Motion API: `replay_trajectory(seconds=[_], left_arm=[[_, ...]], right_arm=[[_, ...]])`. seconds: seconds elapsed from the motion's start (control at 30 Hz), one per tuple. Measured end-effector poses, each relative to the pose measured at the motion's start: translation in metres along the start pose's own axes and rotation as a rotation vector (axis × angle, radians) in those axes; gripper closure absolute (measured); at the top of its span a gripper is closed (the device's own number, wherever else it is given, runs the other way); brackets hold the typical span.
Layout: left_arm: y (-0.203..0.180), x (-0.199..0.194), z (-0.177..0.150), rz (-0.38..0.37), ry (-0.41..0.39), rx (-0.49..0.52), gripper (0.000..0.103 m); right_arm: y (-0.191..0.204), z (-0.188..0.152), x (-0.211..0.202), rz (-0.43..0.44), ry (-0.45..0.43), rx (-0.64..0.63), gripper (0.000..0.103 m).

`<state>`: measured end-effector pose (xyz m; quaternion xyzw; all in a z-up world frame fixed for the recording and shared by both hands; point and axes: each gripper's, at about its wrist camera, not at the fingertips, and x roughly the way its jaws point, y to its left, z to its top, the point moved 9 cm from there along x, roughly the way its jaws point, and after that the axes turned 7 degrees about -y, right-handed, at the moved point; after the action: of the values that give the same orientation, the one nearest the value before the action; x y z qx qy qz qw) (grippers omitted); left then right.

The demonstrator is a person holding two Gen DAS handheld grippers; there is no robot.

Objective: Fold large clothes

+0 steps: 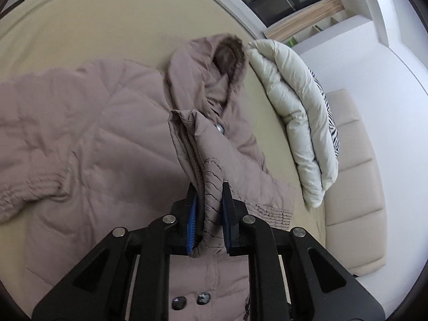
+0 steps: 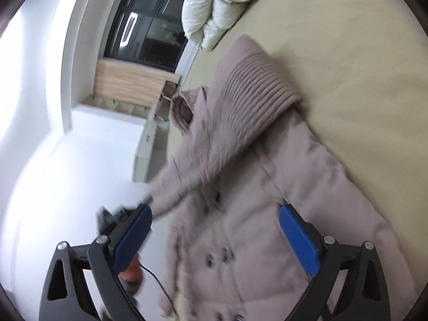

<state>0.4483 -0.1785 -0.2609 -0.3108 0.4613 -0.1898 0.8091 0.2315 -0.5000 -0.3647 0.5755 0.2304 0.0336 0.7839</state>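
Observation:
A large mauve padded coat (image 1: pixel 88 139) with a fur-trimmed hood (image 1: pixel 227 56) lies spread on a beige bed (image 1: pixel 93 26). My left gripper (image 1: pixel 210 190) is shut on the coat's front edge near the collar and zip, lifting it off the bed. One sleeve with a gathered cuff (image 1: pixel 29 190) lies at the left. In the right wrist view the coat (image 2: pixel 254 214) shows its buttons and a ribbed sleeve cuff (image 2: pixel 256 80). My right gripper (image 2: pixel 214 214) is open and empty, hovering above the coat's buttoned front. That view is motion-blurred.
A folded white duvet (image 1: pixel 294 120) with a zebra-patterned pillow (image 1: pixel 330 123) behind it lies at the head of the bed, beside a padded beige headboard (image 1: pixel 355 165). A dark window (image 2: pixel 149 29) and white wall (image 2: pixel 53 160) lie beyond the bed's edge.

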Motion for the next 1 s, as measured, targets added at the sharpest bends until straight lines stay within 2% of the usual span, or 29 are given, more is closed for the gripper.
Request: replay_trajectory(seconds=[0.13, 0.27, 0.43, 0.47, 0.53, 0.63, 0.73, 0.83, 1.0], left_arm=[[0.025, -0.007, 0.036, 0.032, -0.053, -0.037, 0.089], [0.061, -0.011, 0.056, 0.050, -0.062, -0.087, 0.089], [0.084, -0.002, 0.063, 0.062, -0.057, -0.108, 0.089], [0.100, -0.009, 0.057, 0.064, -0.056, -0.112, 0.089], [0.105, -0.005, 0.056, 0.071, -0.056, -0.119, 0.089], [0.117, -0.001, 0.051, 0.082, -0.055, -0.128, 0.089], [0.120, 0.009, 0.045, 0.091, -0.038, -0.127, 0.089], [0.121, 0.025, 0.033, 0.110, -0.014, -0.113, 0.089], [0.133, 0.038, 0.023, 0.129, 0.003, -0.123, 0.089]], right_arm=[[-0.008, 0.020, 0.046, 0.040, -0.002, 0.189, 0.002], [-0.011, 0.025, 0.089, 0.067, 0.033, 0.290, 0.002], [-0.011, 0.044, 0.126, 0.087, 0.010, 0.367, 0.001], [-0.011, 0.052, 0.132, 0.072, -0.007, 0.368, 0.001], [-0.016, 0.068, 0.140, 0.062, -0.049, 0.368, 0.002], [-0.026, 0.097, 0.137, 0.034, -0.136, 0.389, 0.006], [-0.030, 0.126, 0.112, 0.027, -0.247, 0.355, 0.009], [-0.050, 0.135, 0.105, 0.059, -0.233, 0.428, 0.015], [-0.059, 0.132, 0.102, 0.059, -0.202, 0.379, 0.018]])
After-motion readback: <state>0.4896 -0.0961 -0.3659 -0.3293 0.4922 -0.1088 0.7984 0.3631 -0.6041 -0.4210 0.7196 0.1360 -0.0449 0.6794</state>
